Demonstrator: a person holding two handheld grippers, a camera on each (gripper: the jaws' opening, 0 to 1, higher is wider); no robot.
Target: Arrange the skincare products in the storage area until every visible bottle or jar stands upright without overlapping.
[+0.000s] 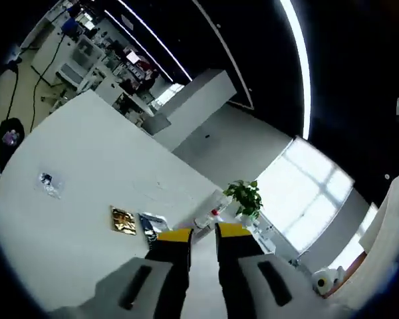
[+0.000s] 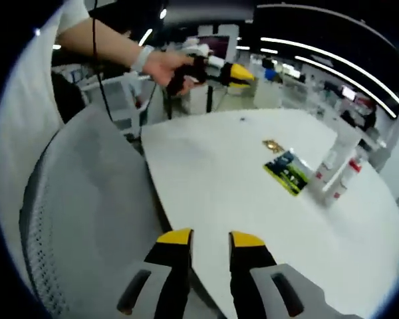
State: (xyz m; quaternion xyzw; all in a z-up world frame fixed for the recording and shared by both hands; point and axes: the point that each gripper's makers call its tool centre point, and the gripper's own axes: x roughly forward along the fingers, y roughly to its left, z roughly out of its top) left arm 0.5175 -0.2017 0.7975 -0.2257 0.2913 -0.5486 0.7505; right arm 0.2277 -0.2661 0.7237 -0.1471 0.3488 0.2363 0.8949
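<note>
In the left gripper view, left to right: a small clear wrapper [image 1: 48, 184] lies at the left of the frame on the white table [image 1: 100, 153], well apart from everything else. Nearer the centre, a gold sachet [image 1: 123, 220] lies flat, and just beside it a dark sachet [image 1: 150, 224], partly hidden by the left gripper [image 1: 203, 234], whose yellow-tipped jaws stand apart with nothing between them. Past the tips, two small bottles [image 1: 209, 218] show white and red beside a potted plant [image 1: 245, 197] (too small here to tell whether they stand).

In the right gripper view, a grey mesh chair [image 2: 80, 199] fills the left of the frame. At the upper centre a hand [image 2: 161, 68] carries the other gripper above the table's far edge. The right gripper [image 2: 209, 240] rises at the bottom centre, jaws parted and empty, at the table's near edge. Right of centre lie the gold and dark sachets, flat. At the right, two white tubes [image 2: 334, 169], one red-capped, stand upright and close together; whether they touch I cannot tell.

The tubes look light, smooth plastic, likely slippery and top-heavy, so they tip easily: best gripped across the body, low to middle, with modest pressure. The sachets look thin and limp; pinch an edge.
</note>
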